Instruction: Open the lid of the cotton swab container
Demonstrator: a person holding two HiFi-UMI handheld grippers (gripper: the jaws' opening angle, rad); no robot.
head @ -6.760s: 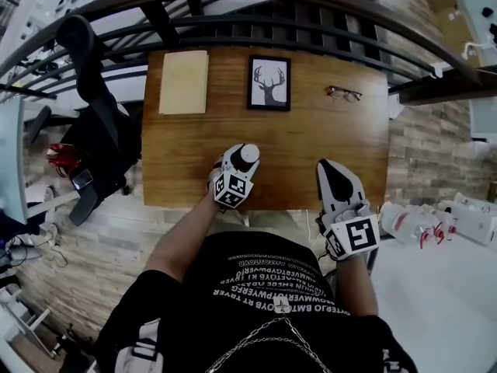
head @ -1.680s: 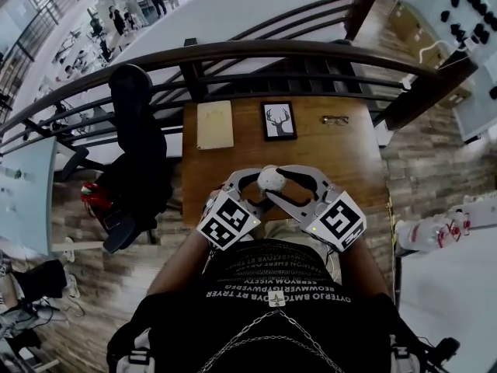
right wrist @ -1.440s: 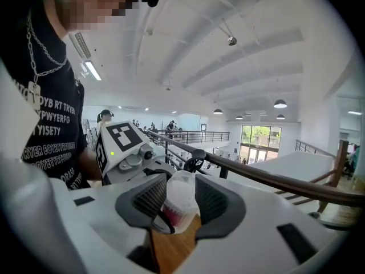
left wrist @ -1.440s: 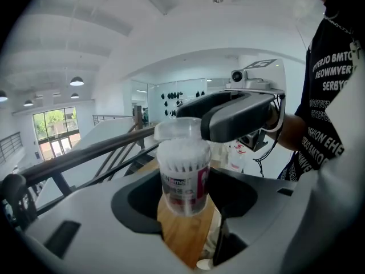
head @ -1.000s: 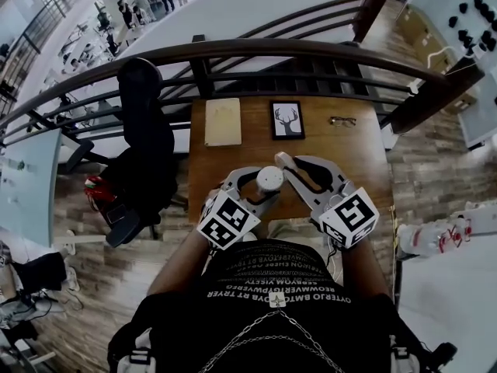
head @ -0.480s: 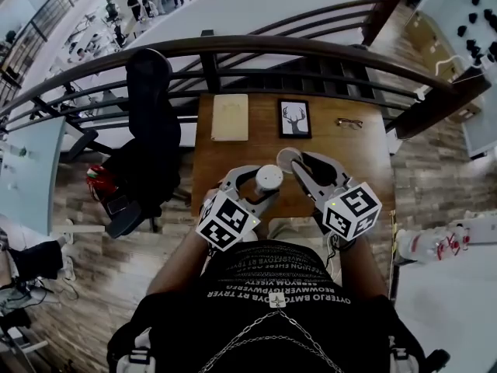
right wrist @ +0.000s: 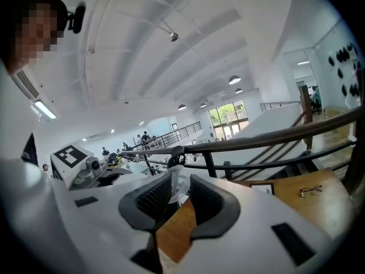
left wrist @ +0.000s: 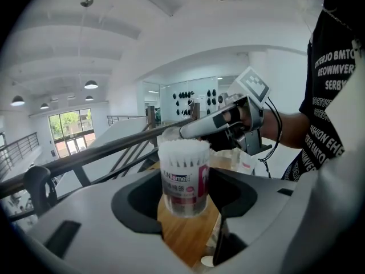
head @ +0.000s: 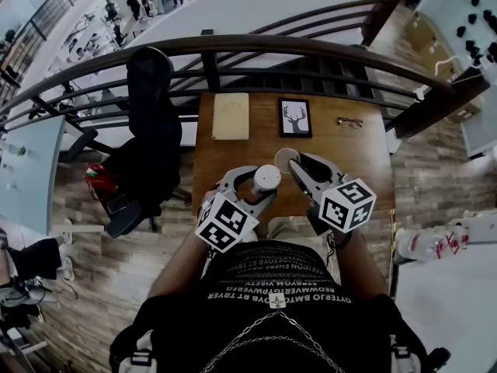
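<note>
The cotton swab container (head: 265,179) is a clear tub with a pink-and-white label, packed with white swabs, and its top is uncovered. My left gripper (head: 255,185) is shut on its body; in the left gripper view the container (left wrist: 183,178) stands upright between the jaws of that gripper (left wrist: 185,197). The round clear lid (head: 285,159) is off, just to the right of the container and apart from it. My right gripper (head: 294,165) holds the lid by its edge. Its jaws have just been opening a little, with the lid (right wrist: 177,187) still between the pads of that gripper (right wrist: 177,197).
On the wooden table (head: 353,165) lie a framed deer picture (head: 295,117), a tan notebook (head: 231,116) and a pair of glasses (head: 349,123), all toward the far edge. A dark railing (head: 233,49) runs behind the table. A black chair (head: 151,130) stands to its left.
The lid has come off the container. My right gripper has carried it to the right, rolled and sunk a little. The left gripper still holds the container in about the same place.
</note>
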